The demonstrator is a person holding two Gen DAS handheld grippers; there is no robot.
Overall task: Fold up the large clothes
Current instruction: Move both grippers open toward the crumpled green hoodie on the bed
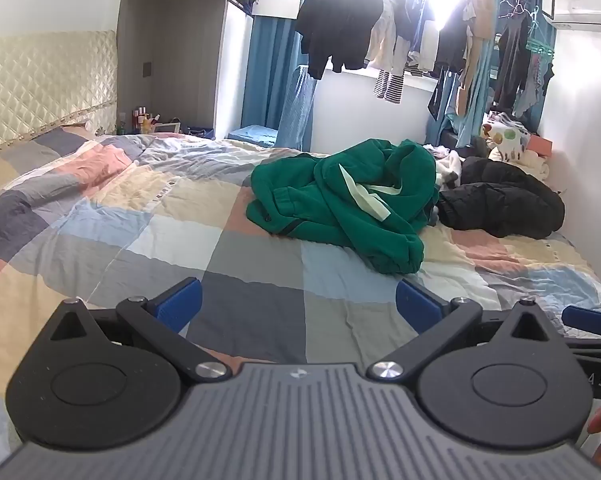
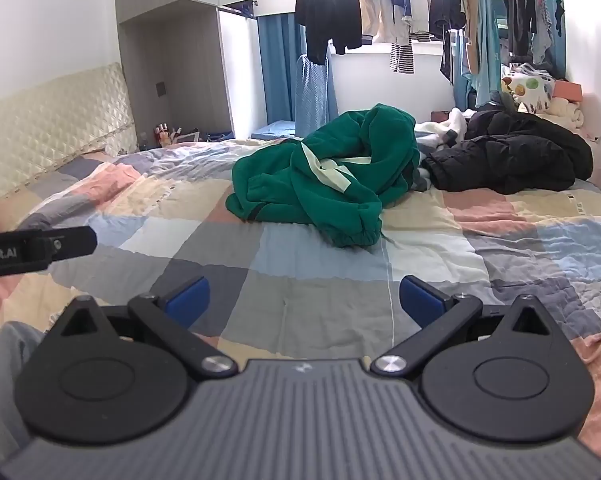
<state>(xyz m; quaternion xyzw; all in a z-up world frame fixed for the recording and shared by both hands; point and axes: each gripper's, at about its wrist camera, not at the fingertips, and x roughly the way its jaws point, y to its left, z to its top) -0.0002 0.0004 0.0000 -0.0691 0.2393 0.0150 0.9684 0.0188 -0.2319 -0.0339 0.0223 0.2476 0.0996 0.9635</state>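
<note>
A crumpled green sweatshirt point(image 1: 340, 200) point(image 2: 320, 176) with pale stripes lies in a heap on the checked bedspread point(image 1: 160, 220) point(image 2: 480, 240), right of the bed's middle. My left gripper point(image 1: 298, 304) hovers open over the near part of the bed, well short of the garment, nothing between its blue pads point(image 1: 180, 304). My right gripper point(image 2: 304, 300) is also open and empty, at about the same distance from the sweatshirt. In the right wrist view the black body of the left gripper point(image 2: 40, 248) shows at the left edge.
A black puffer jacket point(image 1: 500, 204) point(image 2: 512, 156) lies beyond the sweatshirt by the right wall, with white cloth and a spotted pillow point(image 2: 528, 88) behind. A padded headboard point(image 1: 40, 84) runs along the left. Clothes hang on a rail point(image 1: 400, 32) at the window.
</note>
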